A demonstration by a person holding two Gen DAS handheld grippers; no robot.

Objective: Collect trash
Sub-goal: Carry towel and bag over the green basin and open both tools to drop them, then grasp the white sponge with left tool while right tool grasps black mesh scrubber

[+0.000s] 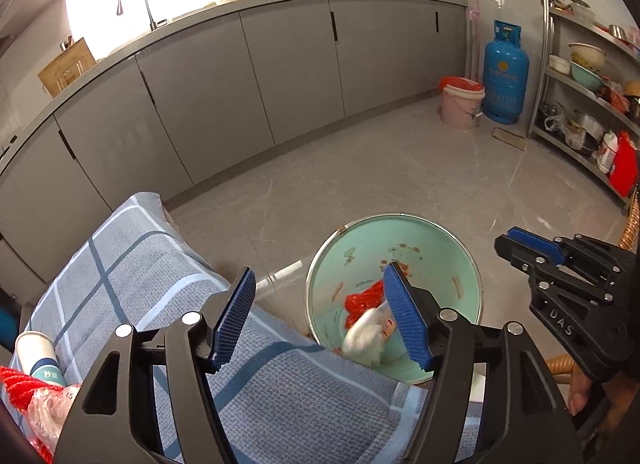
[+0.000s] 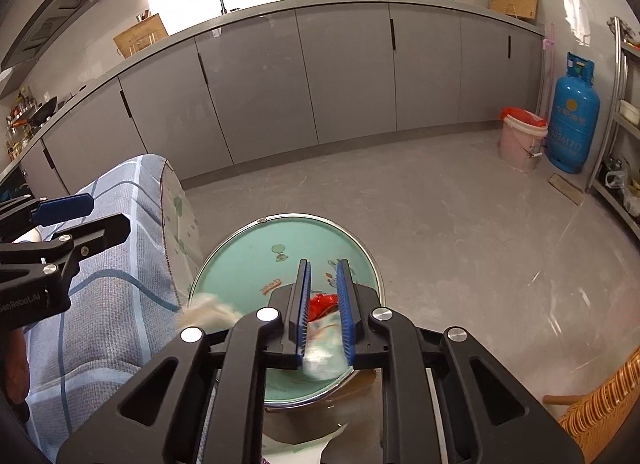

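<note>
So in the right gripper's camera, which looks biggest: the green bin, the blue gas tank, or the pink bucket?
1. Green bin, though it is nearest the camera, so that helps it.
2. Blue gas tank.
3. Pink bucket.

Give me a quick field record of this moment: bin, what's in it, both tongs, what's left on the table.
bin: mint-green bin on the floor beside the cloth-covered table
bin contents: red plastic, some pale wrappers
falling item: blurred white wad over the bin mouth
left tongs: open, empty, above table edge and bin
right tongs: narrow gap, nothing gripped, over the bin
left on table: paper cup, red mesh, clear wrapper
</note>
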